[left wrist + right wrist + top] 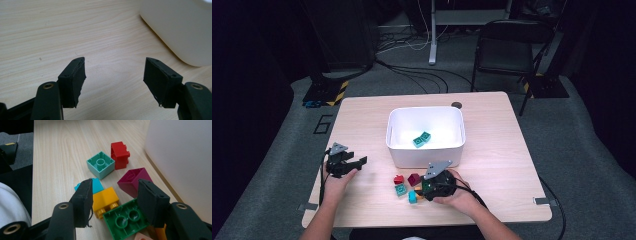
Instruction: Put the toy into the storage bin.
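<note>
Green brick [125, 220] — unlettered — between right claw [113, 195] tips.

dark room, grey carpet [287, 125], black folding chair [507, 47], floor cables [412, 72]

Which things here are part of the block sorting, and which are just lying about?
Part of the job:
white bin
teal blocks in it
loose blocks: red, teal, magenta, yellow, green
right gripper

Lying about:
folding chair
floor cables
</note>
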`<state>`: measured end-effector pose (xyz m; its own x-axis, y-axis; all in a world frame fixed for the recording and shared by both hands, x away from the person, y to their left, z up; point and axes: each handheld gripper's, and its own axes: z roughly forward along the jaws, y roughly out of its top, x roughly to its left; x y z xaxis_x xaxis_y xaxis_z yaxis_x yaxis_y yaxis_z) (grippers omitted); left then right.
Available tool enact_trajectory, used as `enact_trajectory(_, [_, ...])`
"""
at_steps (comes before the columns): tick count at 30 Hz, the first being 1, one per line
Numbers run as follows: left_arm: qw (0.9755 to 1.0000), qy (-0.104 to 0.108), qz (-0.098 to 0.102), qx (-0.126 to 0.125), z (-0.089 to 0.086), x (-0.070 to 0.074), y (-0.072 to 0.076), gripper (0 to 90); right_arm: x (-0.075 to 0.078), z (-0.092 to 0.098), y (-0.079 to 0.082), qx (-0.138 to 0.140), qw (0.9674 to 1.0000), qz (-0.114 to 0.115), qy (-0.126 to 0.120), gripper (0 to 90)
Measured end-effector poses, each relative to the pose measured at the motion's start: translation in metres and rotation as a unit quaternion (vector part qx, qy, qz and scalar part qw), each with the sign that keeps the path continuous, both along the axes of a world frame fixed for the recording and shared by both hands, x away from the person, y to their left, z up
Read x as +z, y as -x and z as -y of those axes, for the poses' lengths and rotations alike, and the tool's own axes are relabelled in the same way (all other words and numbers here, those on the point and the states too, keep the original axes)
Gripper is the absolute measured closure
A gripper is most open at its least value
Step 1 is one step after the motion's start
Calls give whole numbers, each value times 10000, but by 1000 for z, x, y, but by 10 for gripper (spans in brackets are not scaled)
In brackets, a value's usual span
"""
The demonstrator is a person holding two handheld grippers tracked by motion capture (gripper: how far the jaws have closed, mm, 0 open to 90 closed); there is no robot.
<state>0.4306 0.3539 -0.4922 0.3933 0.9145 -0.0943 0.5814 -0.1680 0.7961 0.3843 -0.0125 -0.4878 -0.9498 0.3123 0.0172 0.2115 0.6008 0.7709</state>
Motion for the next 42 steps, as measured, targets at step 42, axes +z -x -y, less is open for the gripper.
enact_trajectory(42, [10000,16,-41,-7,-1,0,0,341,-17,-11,5,259,9988,-173,378,565])
